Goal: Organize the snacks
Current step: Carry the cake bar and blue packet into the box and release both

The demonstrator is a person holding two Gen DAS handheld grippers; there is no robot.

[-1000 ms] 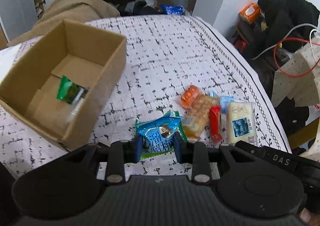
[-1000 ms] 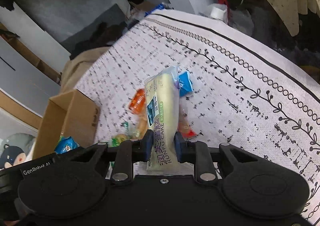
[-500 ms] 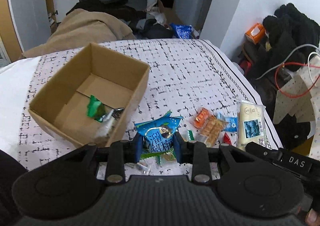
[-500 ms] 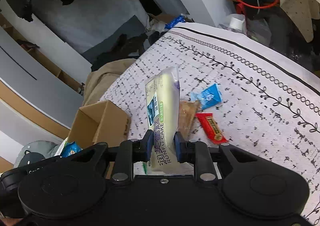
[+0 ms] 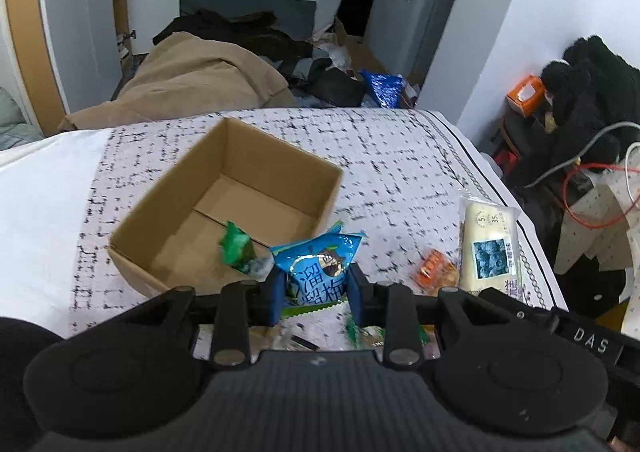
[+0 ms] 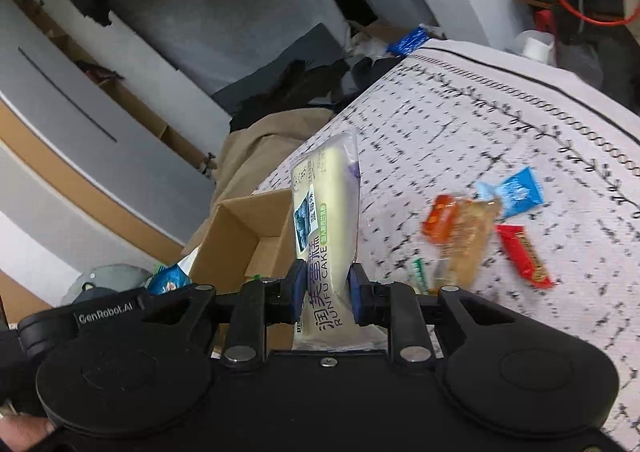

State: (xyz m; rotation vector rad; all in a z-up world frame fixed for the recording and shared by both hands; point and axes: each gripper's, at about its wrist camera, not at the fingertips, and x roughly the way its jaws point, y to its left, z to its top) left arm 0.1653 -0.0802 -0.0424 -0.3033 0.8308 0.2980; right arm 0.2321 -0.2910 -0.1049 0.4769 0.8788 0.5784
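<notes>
Left hand-held gripper (image 5: 316,288) squeezed tight on blue snack bag (image 5: 318,272), held up by cardboard box (image 5: 160,192) at 10 o'clock, ready for drop. Right hand-held gripper (image 6: 325,292) clamped on cake pack (image 6: 326,220), box (image 6: 236,236) at 9 o'clock. Other snacks (image 6: 460,236) wait on bed (image 6: 500,124).

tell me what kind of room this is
Probably a lived-in bedroom or small flat: a patterned sheet like a bed cover, clothes heaped on the floor, and a pale cabinet, perhaps a small fridge, behind.

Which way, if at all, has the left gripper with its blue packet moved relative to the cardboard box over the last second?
Yes. The left gripper, shut on the blue packet, has drawn back and risen: the cardboard box now sits farther off and nearer the view's centre.
</notes>
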